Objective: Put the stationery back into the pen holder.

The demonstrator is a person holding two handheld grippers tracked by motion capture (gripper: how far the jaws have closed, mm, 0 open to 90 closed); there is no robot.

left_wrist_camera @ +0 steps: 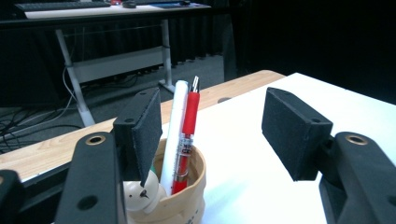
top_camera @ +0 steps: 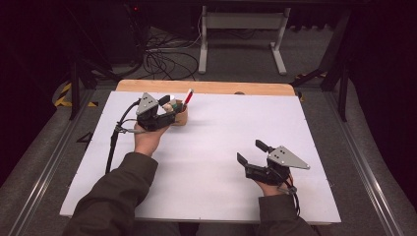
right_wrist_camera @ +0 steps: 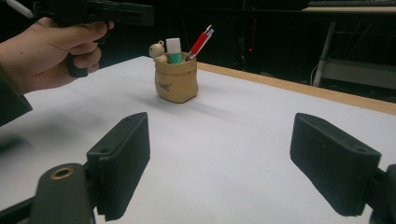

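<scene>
Right tongs point(top_camera: 250, 153) near front edge, agape, empty; left tongs point(left_wrist_camera: 219, 126) parted, gripping nothing, above pen holder point(right_wrist_camera: 176, 82).

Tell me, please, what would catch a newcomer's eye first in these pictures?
Probably the small tan holder near the far left of the white table, with a red pen and a white pen standing in it. The left gripper hangs open right beside it; the right gripper waits open at the near right.
</scene>
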